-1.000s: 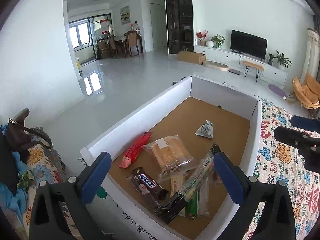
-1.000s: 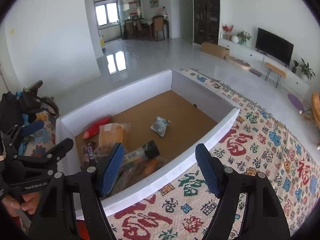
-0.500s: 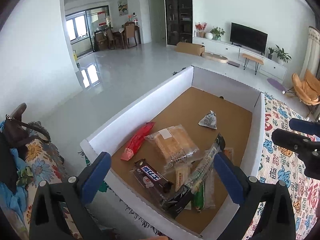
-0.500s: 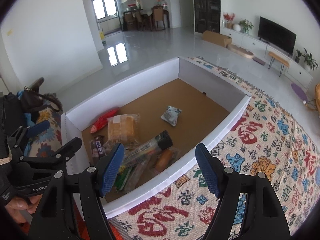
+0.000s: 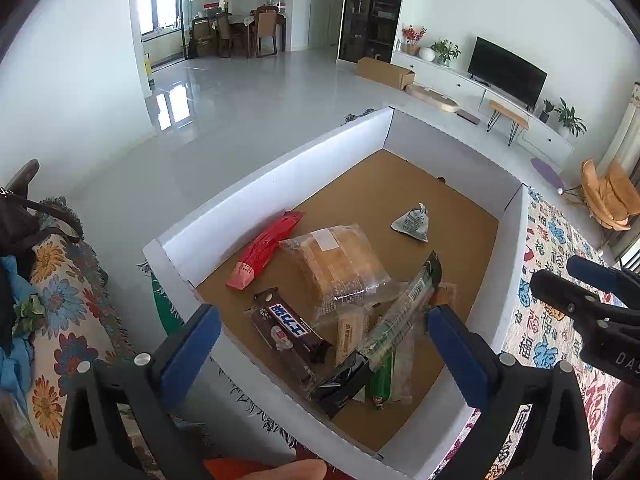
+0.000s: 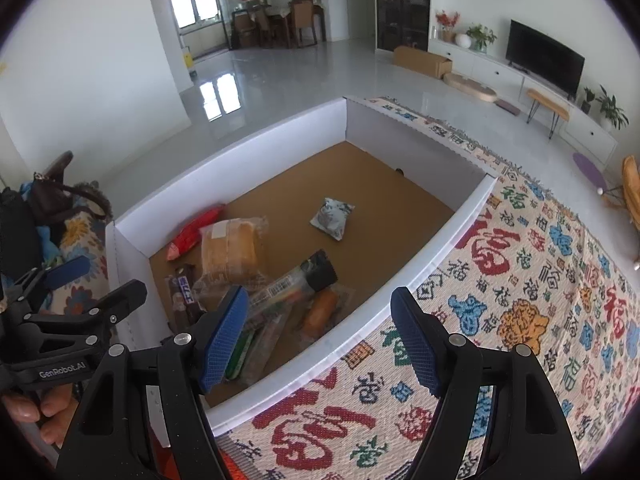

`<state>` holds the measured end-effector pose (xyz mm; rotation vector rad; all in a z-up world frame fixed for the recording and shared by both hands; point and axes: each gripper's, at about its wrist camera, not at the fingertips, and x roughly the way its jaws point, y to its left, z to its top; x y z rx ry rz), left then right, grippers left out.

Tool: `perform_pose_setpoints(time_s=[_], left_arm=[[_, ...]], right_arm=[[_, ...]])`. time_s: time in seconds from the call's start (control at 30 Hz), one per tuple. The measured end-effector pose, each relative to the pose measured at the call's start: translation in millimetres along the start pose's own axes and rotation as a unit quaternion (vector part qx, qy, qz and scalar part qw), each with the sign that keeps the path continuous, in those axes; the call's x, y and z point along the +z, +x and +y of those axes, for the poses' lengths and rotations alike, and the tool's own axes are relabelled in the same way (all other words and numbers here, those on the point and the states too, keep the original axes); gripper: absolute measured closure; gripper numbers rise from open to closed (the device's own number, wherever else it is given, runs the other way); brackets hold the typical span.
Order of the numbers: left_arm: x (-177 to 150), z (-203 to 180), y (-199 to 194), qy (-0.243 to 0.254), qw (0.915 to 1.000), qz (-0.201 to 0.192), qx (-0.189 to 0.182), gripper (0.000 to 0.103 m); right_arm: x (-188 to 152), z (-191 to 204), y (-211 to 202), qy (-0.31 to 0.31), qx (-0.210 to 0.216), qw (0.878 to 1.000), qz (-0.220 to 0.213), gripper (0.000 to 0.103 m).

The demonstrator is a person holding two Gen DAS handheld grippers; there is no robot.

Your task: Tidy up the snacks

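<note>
A home living room — television [image 5: 507, 71], dining table [image 5: 240, 26].

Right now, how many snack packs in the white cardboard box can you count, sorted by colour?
Red long packet: 1
Clear wrapped bread pack: 1
Grey-white small pouch: 1
Dark brown chocolate bar: 1
Clear long tube with black ends: 1
Pile beneath: more packs, overlapped, count uncertain
Total clearly seen: 5

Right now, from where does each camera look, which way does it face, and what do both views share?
Left wrist: sits on the left tool, open, looking down into the box; the right tool shows at right.
Right wrist: sits on the right tool, open, over the box's edge and the rug; the left tool shows at left.
Both share the box, the bread, the TV.
</note>
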<state>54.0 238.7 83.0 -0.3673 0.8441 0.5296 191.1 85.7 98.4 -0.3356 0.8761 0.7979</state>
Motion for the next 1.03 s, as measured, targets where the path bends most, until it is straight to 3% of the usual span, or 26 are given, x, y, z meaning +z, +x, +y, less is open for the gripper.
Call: perform_pose_setpoints(time_s=[0.3,1.03], left_arm=[[8.9,-4.5,-3.0,0.014,0.9997,-0.012,0.019,0.001],[9.2,1.5,2.5,-0.006,0.9999,-0.006,-0.006,0.001]], right_arm=[[4.8,7.4,4.0,-0.003,-0.001,1.000,0.005,0.026],[5.4,5.7,4.9,-0.014,-0.012,1.000,0.004,0.026]])
